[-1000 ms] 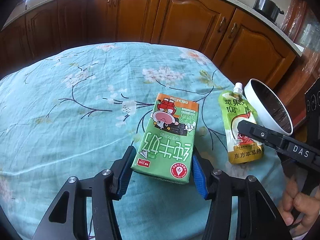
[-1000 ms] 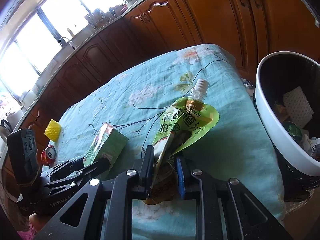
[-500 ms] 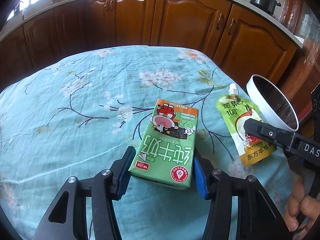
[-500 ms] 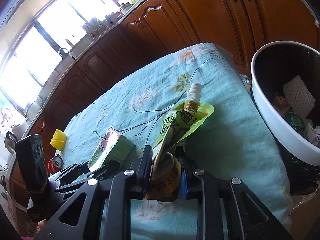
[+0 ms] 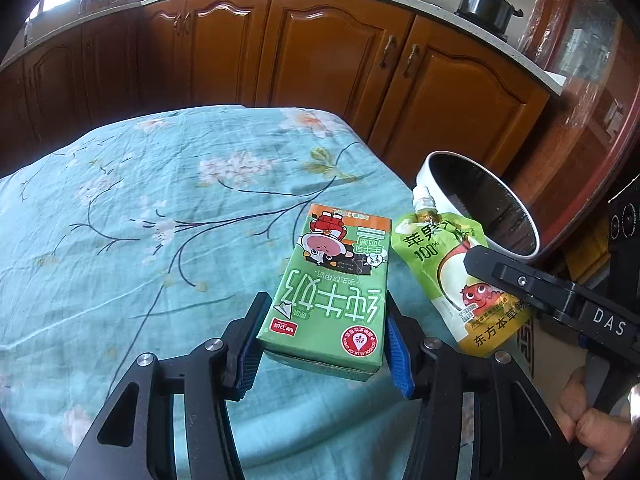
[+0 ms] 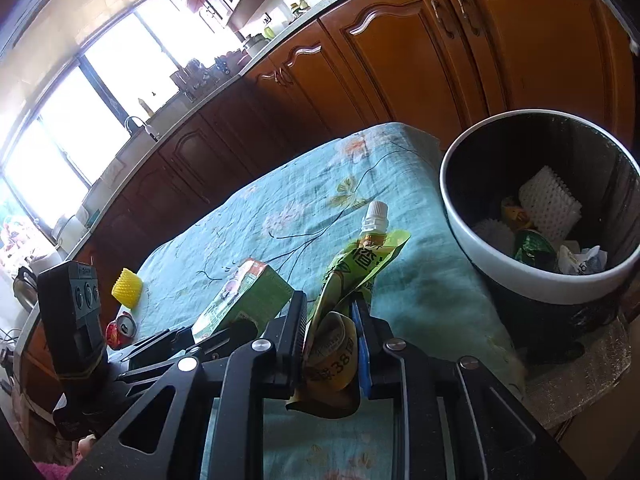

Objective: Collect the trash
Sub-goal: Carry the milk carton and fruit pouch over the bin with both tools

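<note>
Since a second ago both loads have come up off the cloth (image 5: 132,216) and swung toward the bin (image 6: 472,248): in the left view the bin has slid from the right edge in toward the centre right, and in the right view it fills more of the right side. That reads as the carry stage of the task, with both pieces lifted and not yet dropped.

The left gripper (image 5: 322,344) is about half open, its blue pads clamped on the sides of the green carton (image 5: 332,292) at lower centre. The right gripper (image 6: 330,332) is nearly closed, pinching the crumpled bottom of the pouch (image 6: 352,276), whose cap points up toward the bin.

The bin's mouth is wide and uncovered, with trash lying low inside, so there looks to be room for both. The two grippers sit close side by side; the pouch will likely go in first, the carton following over the cloth's right edge. A can (image 6: 120,326) and a yellow cup (image 6: 127,287) remain at far left.
</note>
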Demonstrator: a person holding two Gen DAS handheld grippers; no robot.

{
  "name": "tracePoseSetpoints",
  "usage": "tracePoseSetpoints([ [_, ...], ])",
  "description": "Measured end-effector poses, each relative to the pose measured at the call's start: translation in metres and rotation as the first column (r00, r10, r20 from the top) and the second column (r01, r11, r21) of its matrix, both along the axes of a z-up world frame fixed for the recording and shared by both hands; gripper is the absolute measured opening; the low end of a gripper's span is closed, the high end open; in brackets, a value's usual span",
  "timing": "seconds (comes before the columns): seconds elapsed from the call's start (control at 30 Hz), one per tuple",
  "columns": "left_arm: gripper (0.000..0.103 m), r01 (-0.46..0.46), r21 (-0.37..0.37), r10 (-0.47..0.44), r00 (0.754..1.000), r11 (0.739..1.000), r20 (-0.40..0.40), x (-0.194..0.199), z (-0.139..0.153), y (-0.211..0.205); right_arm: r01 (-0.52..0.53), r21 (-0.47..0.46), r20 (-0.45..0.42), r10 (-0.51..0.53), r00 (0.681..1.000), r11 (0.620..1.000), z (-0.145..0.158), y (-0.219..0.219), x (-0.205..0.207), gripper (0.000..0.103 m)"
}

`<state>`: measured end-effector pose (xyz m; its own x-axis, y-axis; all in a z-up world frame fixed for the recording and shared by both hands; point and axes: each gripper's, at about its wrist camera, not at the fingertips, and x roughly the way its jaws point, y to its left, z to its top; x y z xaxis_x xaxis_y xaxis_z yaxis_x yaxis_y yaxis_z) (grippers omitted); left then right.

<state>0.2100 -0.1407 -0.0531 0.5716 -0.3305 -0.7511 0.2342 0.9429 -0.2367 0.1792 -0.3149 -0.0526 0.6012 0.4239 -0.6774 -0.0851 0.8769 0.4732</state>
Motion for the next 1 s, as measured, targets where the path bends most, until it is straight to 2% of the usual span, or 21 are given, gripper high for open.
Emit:
tracePoseSetpoints([
  [0.27,0.051,0.037,0.006,-0.037,0.999,0.999,0.001,0.0,0.007,-0.015,0.05,0.033,-0.004,-0.05,0.999,0.998,-0.002,-0.026,-0.012,0.022],
  [0.63,0.051,0.089,0.03,-0.09,0.996,0.996,0.023,0.003,0.017,-0.047,0.098,0.051,0.044,-0.1,0.994,0.994,0.016,-0.055,-0.016,0.022],
  [1.0,0.05,0.144,0.041,-0.146,0.988,0.989,0.04,0.014,0.022,-0.077,0.182,0.054,0.065,-0.185,0.981,0.982,0.025,-0.104,-0.02,0.022],
])
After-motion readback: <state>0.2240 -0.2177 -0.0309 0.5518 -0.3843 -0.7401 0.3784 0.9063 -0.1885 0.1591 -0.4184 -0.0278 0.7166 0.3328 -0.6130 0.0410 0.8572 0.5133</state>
